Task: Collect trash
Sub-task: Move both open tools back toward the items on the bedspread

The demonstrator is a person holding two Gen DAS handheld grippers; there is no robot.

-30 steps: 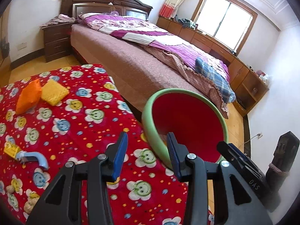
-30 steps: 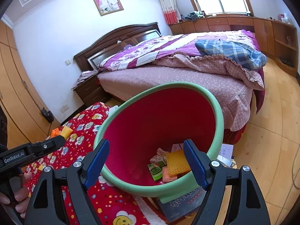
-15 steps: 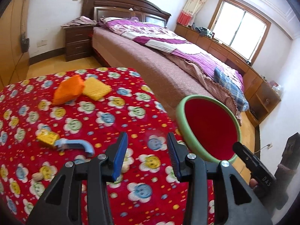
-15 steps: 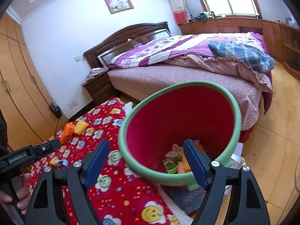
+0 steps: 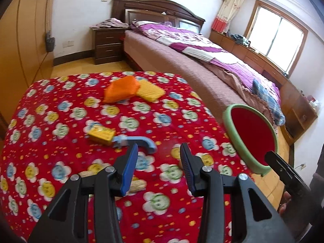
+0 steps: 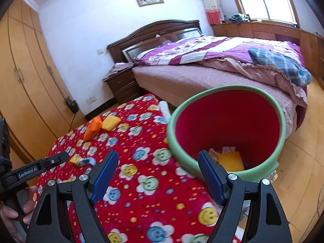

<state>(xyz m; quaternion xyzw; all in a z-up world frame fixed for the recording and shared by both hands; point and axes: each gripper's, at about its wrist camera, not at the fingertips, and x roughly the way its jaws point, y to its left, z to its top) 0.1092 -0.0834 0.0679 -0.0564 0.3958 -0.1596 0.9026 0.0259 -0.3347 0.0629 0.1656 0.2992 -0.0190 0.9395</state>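
Since a moment ago both my grippers moved from the bin (image 6: 226, 129) toward the red cloth (image 5: 60, 125). Left gripper (image 5: 159, 163) and right gripper (image 6: 158, 174) are open and empty; the orange bag (image 5: 121, 89) and yellow pack (image 5: 101, 134) lie on the cloth.

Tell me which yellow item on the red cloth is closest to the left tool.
The small yellow box, lying beside the blue hook-shaped piece just ahead of the left tool. The other, a ribbed yellow packet, sits far back against the orange packet.
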